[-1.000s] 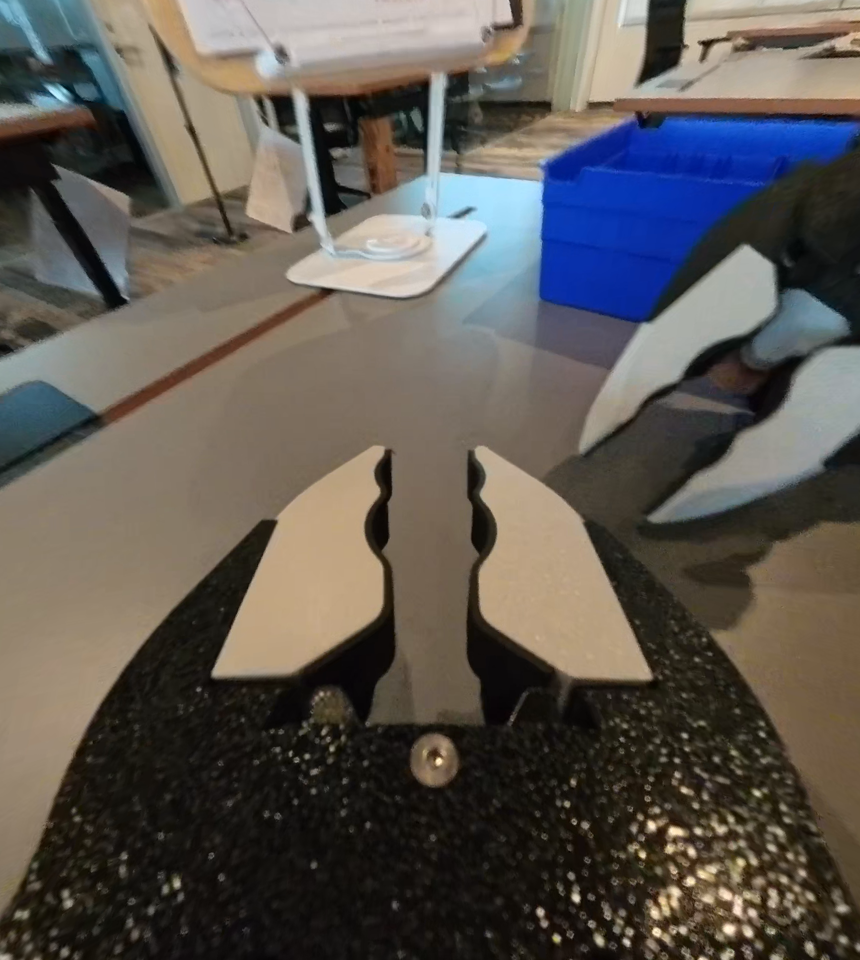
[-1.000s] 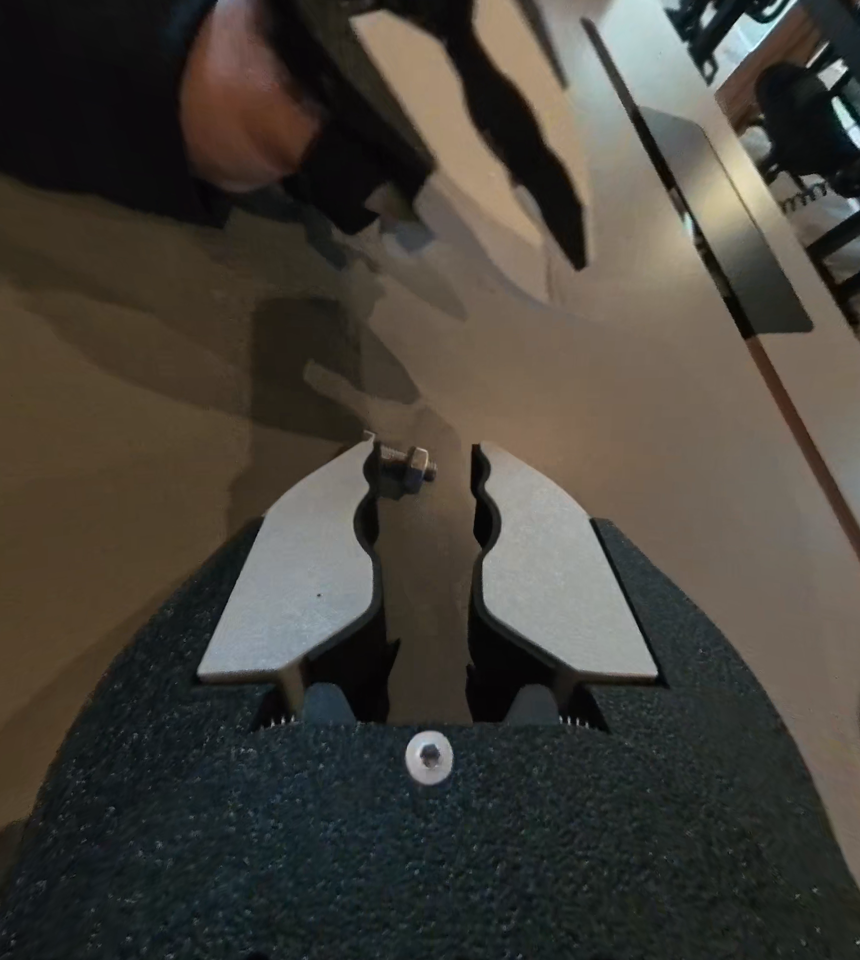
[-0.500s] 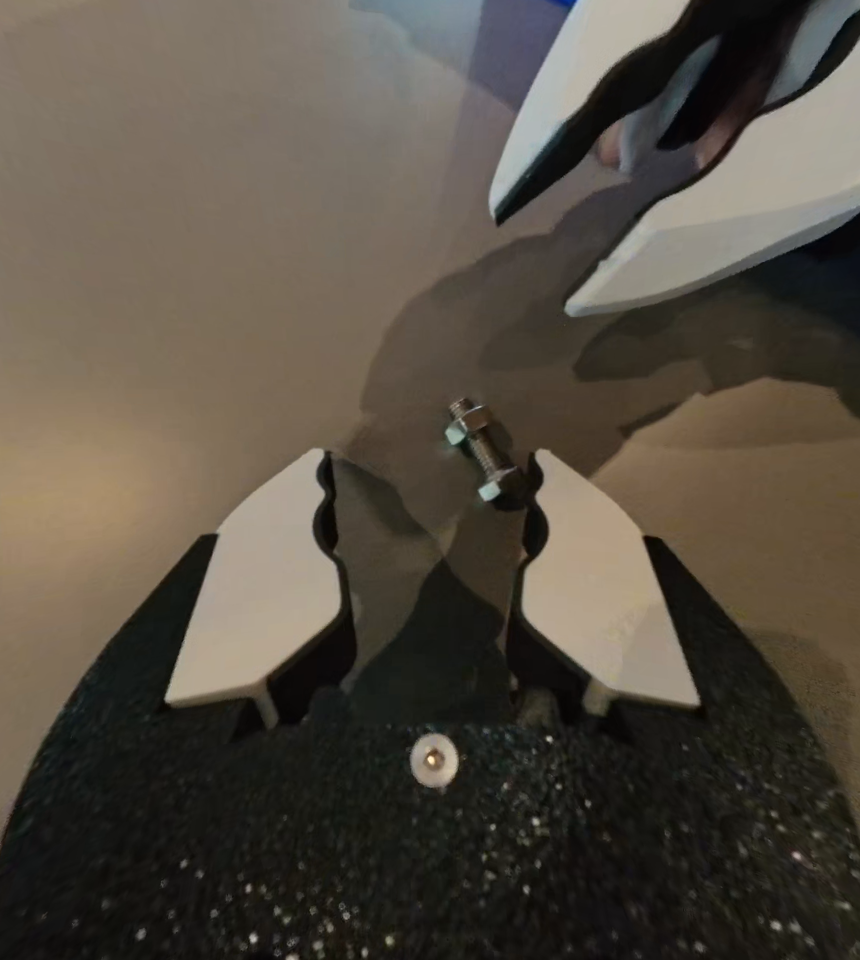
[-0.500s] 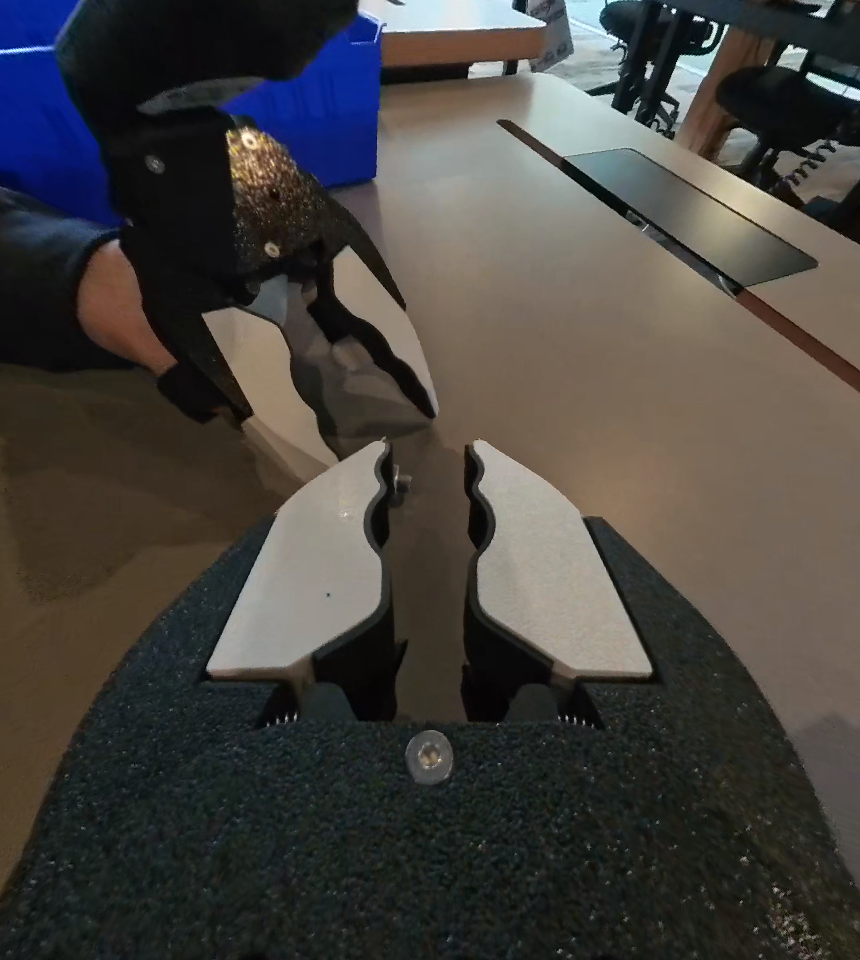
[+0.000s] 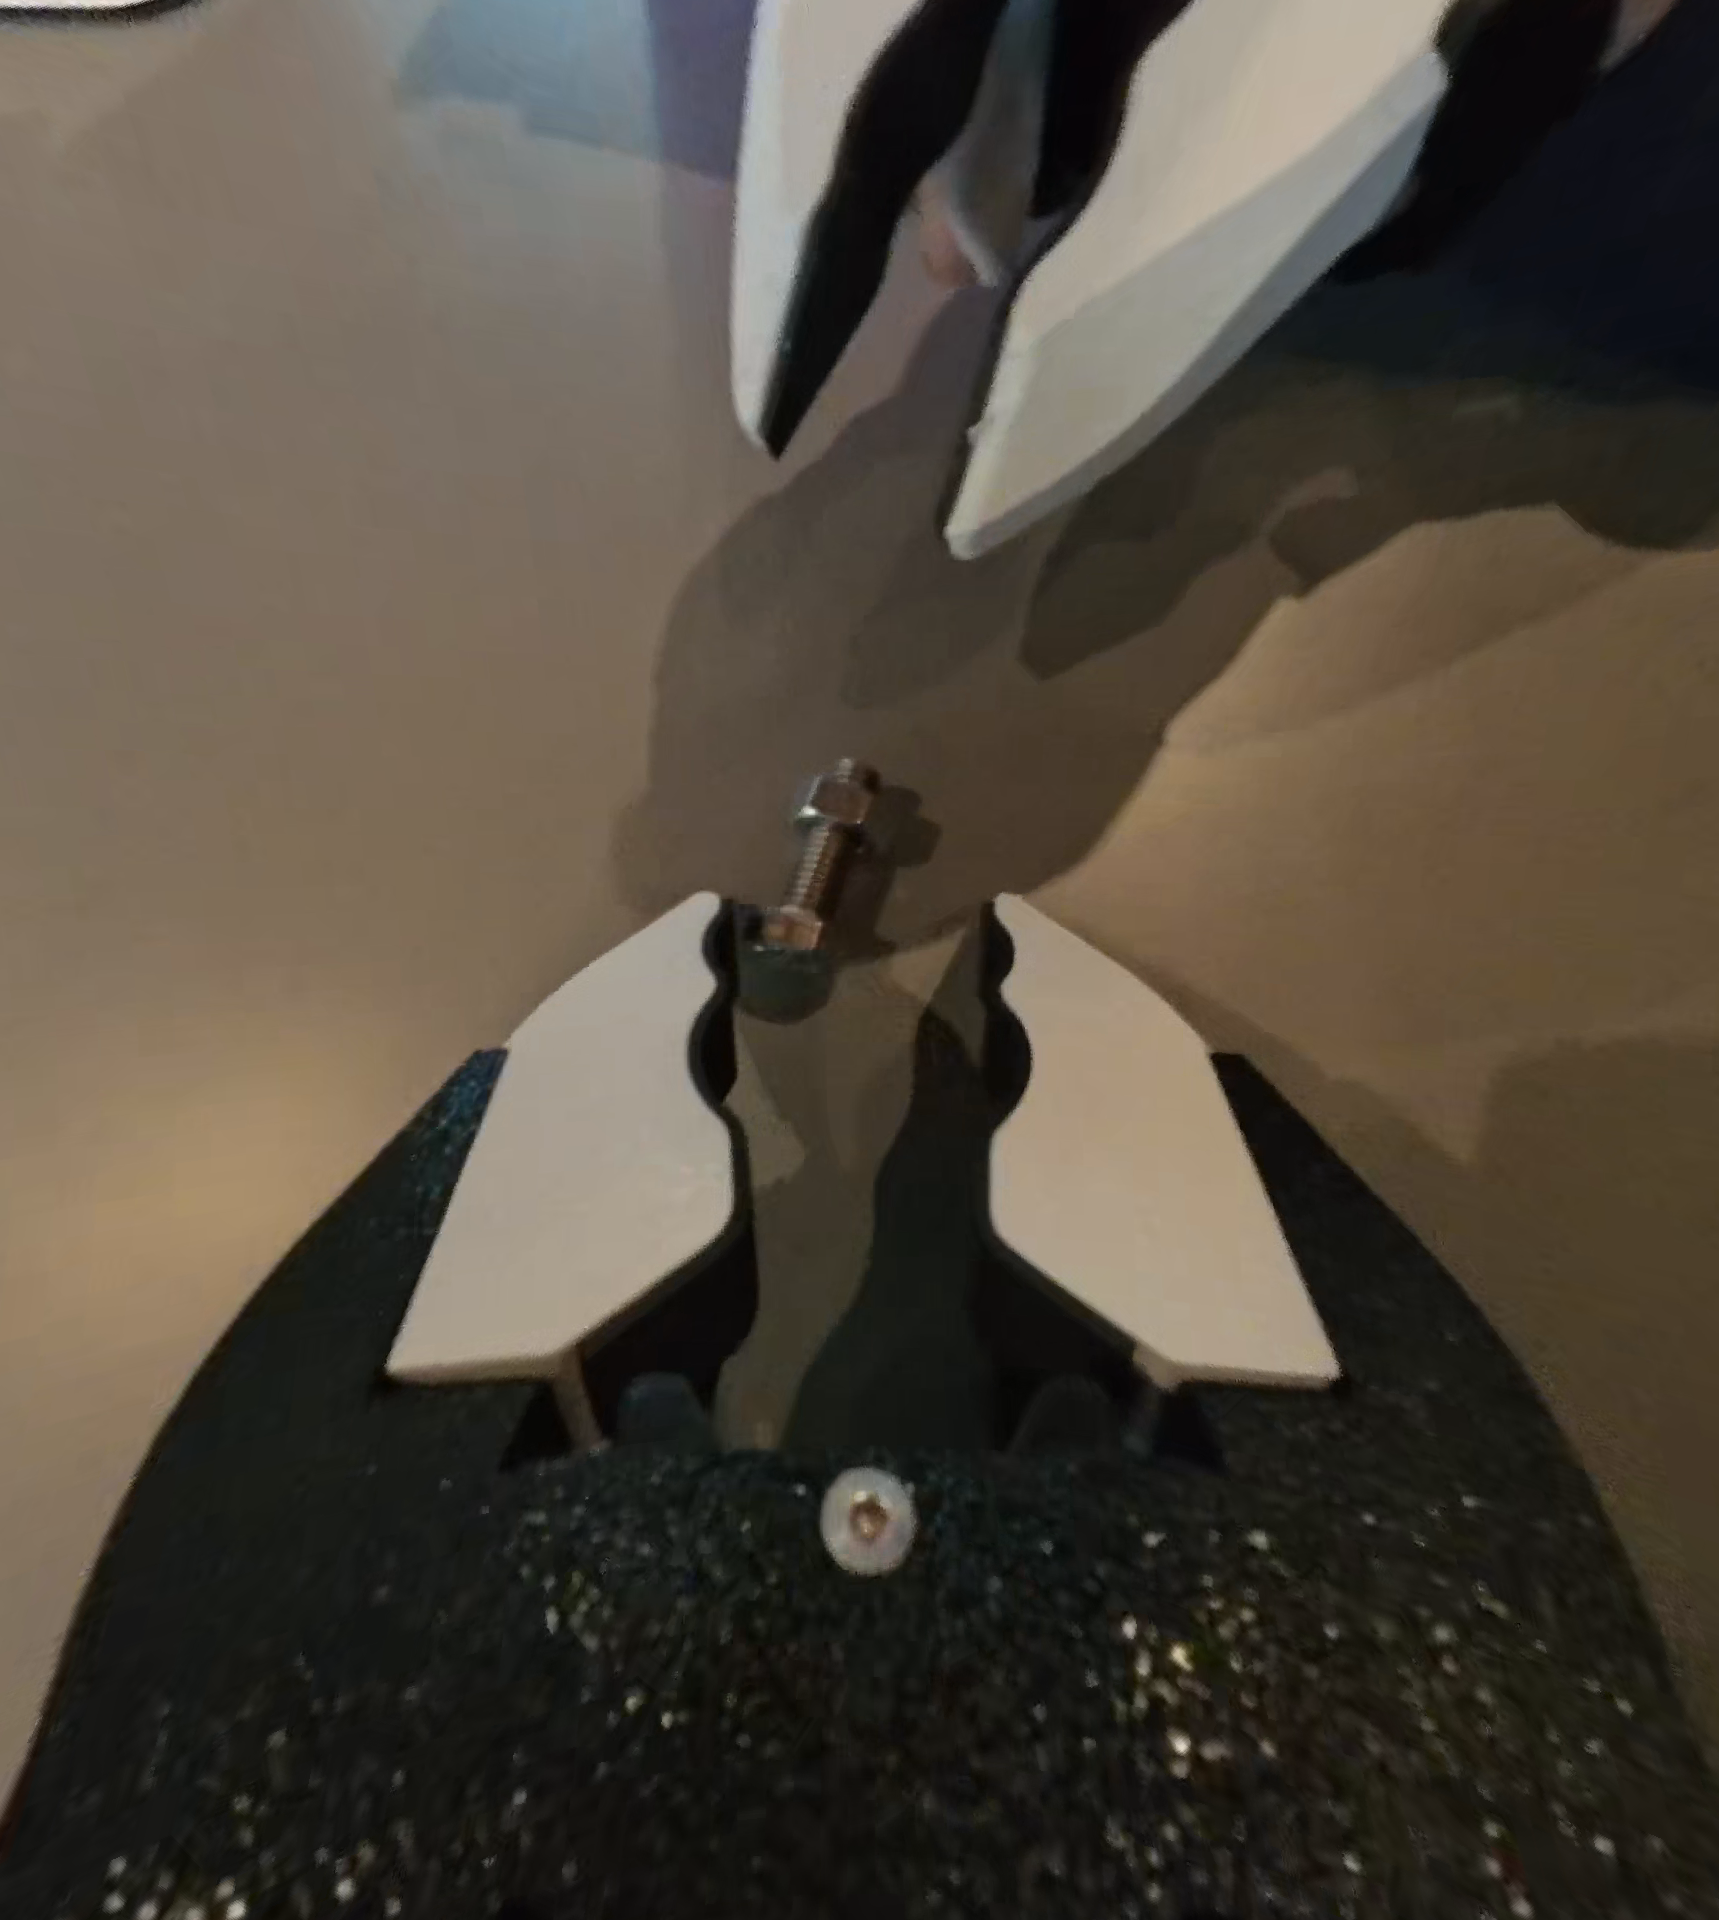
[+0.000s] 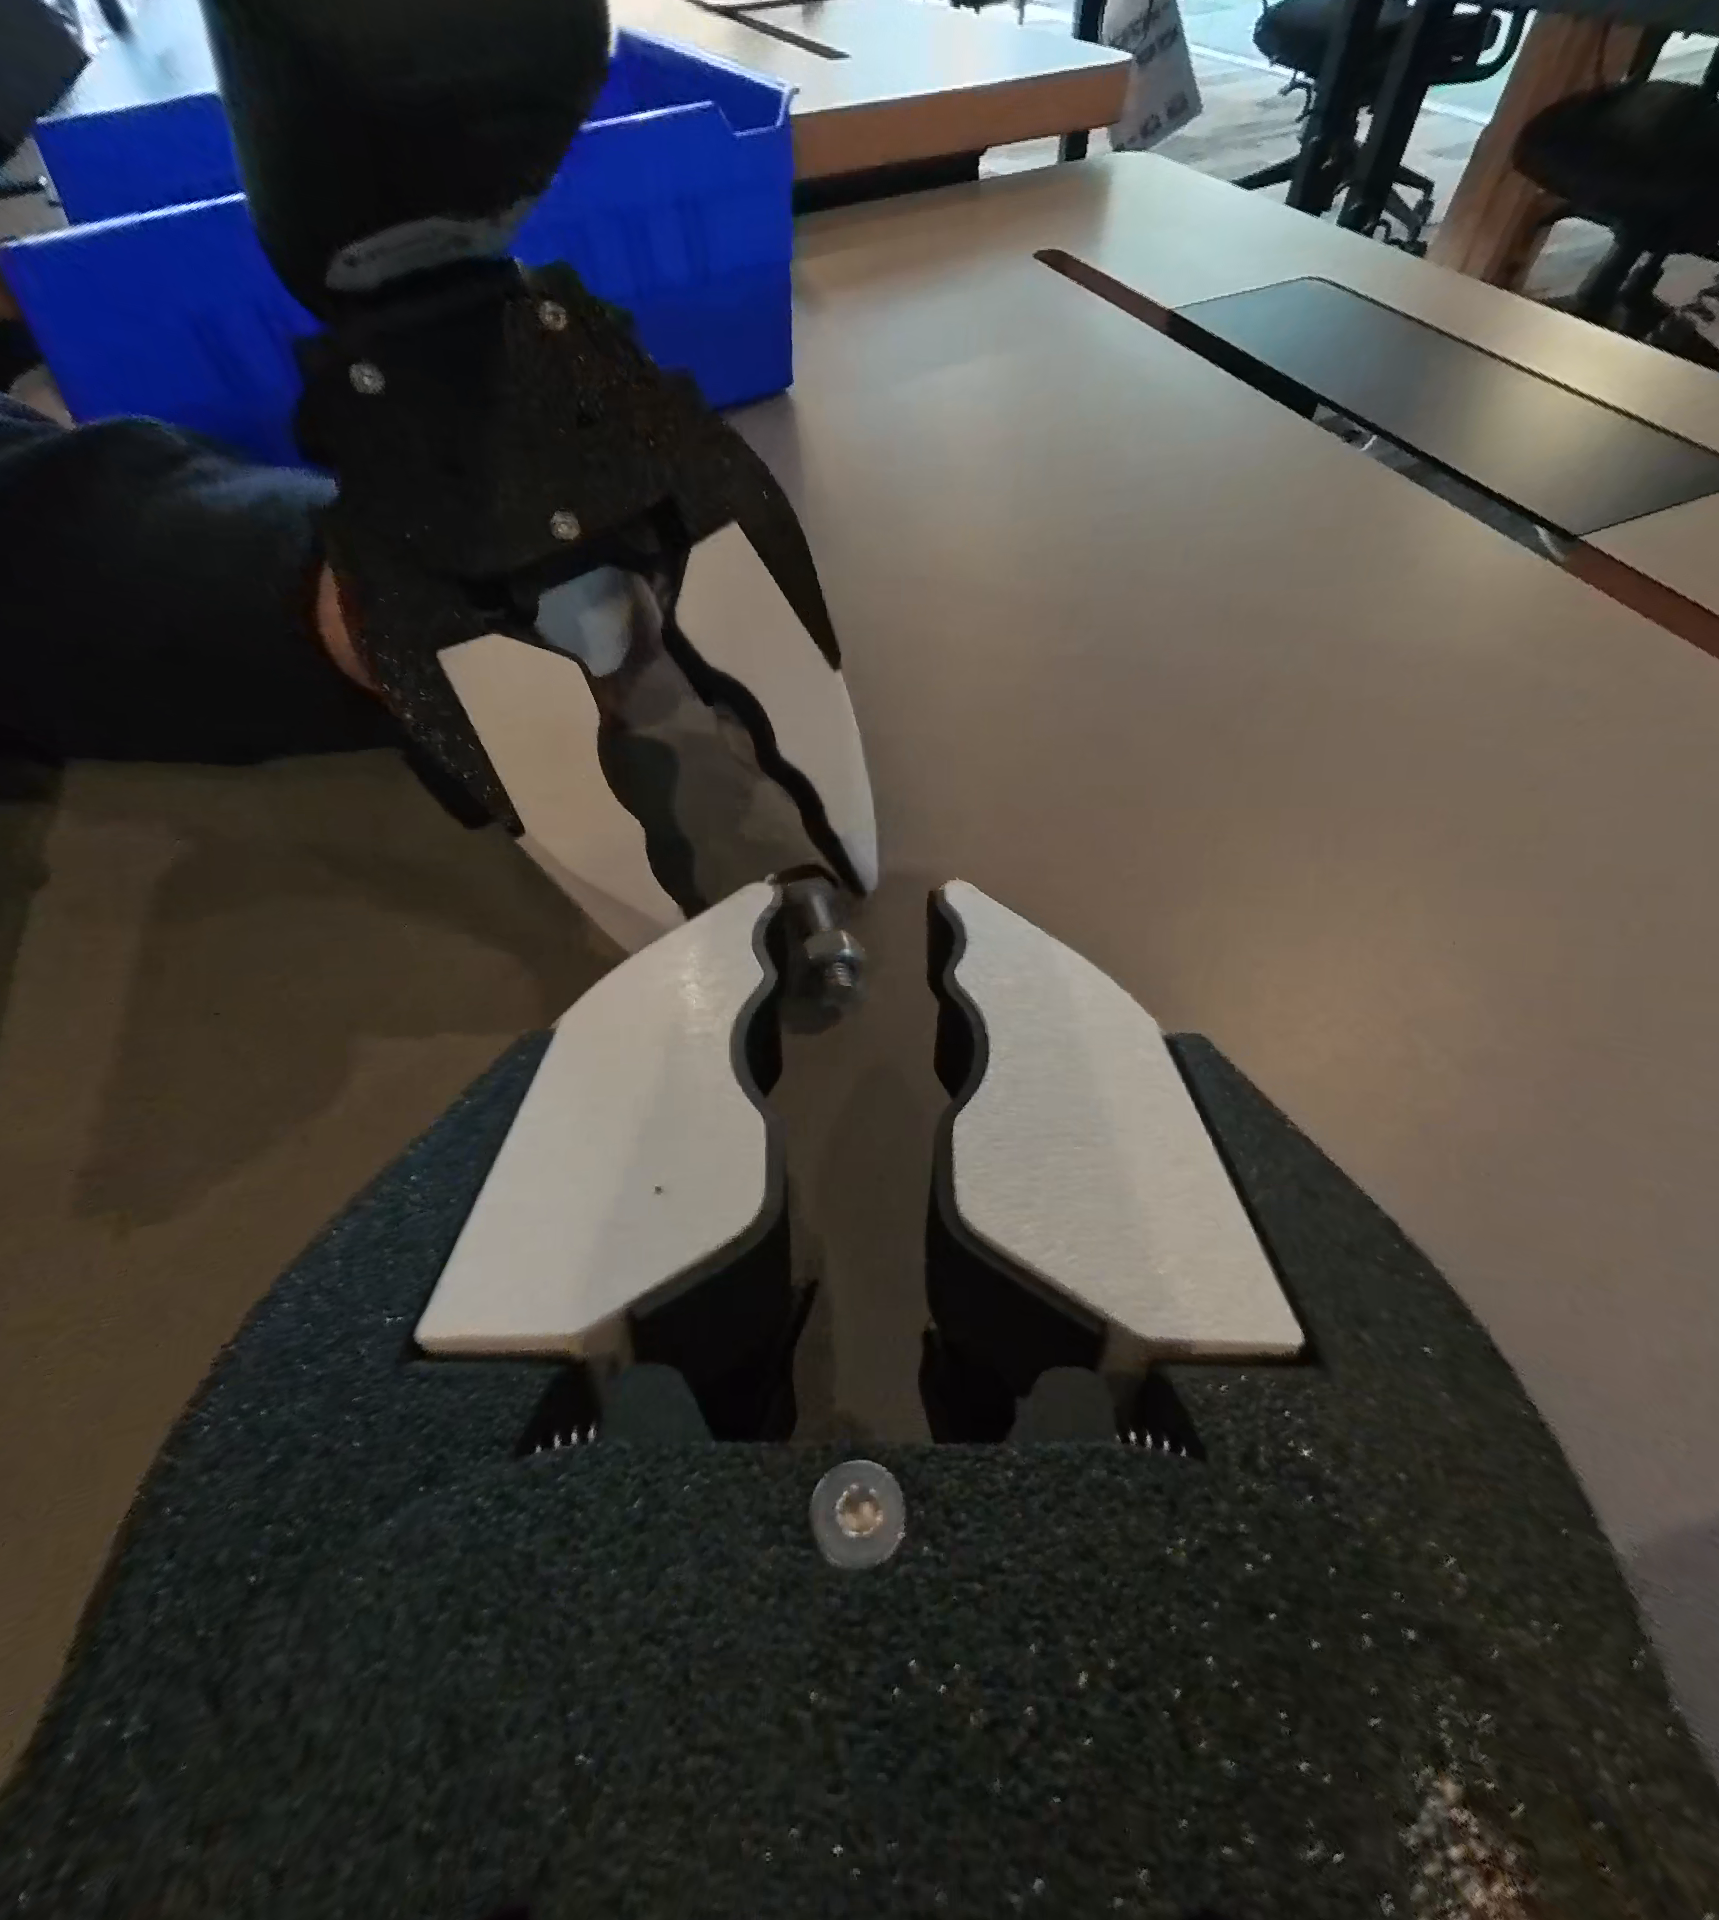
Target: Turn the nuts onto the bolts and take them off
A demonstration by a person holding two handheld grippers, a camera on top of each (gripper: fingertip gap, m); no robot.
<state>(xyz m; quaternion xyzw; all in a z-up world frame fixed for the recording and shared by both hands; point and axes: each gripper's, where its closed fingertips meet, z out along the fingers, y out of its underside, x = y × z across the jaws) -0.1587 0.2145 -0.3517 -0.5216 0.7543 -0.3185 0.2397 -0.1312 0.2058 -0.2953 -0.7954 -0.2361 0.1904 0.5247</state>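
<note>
A small steel bolt (image 5: 819, 862) with a nut (image 5: 834, 805) threaded near its far end lies on the tan table (image 5: 211, 727). My left gripper (image 5: 860, 914) is open and points down at it; the bolt head sits just inside its left fingertip. My right gripper (image 5: 870, 488) hangs open beyond the nut end. In the right wrist view, the right gripper (image 6: 855, 899) is open, and the bolt (image 6: 819, 956) shows beside its left finger. The left gripper (image 6: 782, 883) stands open over the bolt's far end.
A blue bin (image 6: 678, 208) stands at the back of the table behind the left gripper. A black inset panel (image 6: 1457, 416) lies in the table at the right. A person's dark sleeve (image 6: 55, 571) rests at the left. Office chairs stand beyond the table.
My left gripper tipped down to the table, opened wider and shifted, so the bolt moved from its right fingertip to its left. The right gripper swung level and came in over the nut end.
</note>
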